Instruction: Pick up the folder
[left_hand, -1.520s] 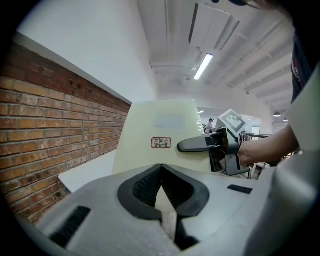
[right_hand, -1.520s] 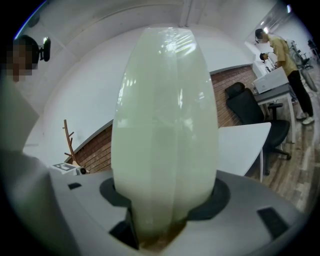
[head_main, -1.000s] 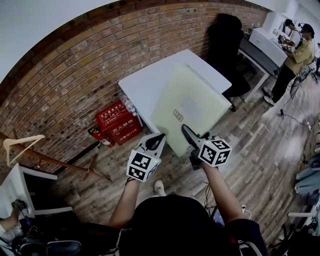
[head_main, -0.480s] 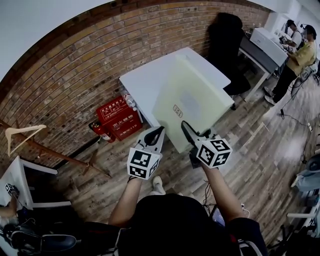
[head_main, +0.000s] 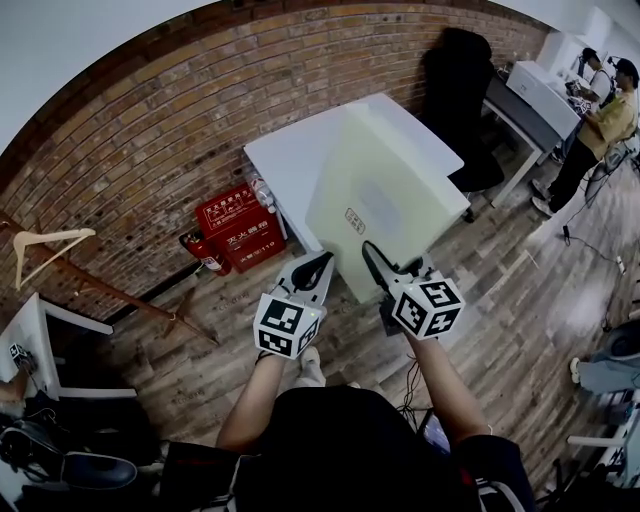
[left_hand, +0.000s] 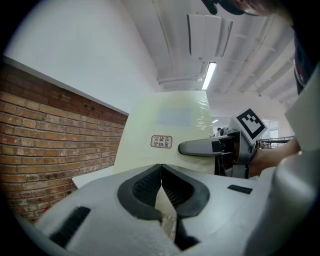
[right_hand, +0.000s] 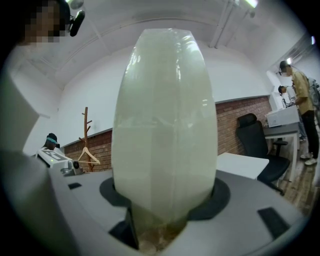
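Note:
A pale yellow-green folder (head_main: 385, 200) is held tilted above the white table (head_main: 290, 165), its near edge toward me. At the folder's near left edge my left gripper (head_main: 318, 264) is shut, and in the left gripper view (left_hand: 161, 167) a thin pale strip of the folder (left_hand: 170, 130) shows between its pads. My right gripper (head_main: 370, 252) is shut on the near edge a little to the right. In the right gripper view (right_hand: 165, 200) the folder (right_hand: 165, 125) rises straight out of the jaws and fills the middle. The right gripper's finger (left_hand: 200, 147) lies against the folder's face.
A red fire-extinguisher box (head_main: 238, 235) stands on the wooden floor by the brick wall, left of the table. A black office chair (head_main: 455, 90) is behind the table. Two people (head_main: 590, 120) stand at a desk far right. A wooden hanger (head_main: 45, 250) is at the left.
Both grippers have risen a little with the folder, and it now stands steeper and higher above the table.

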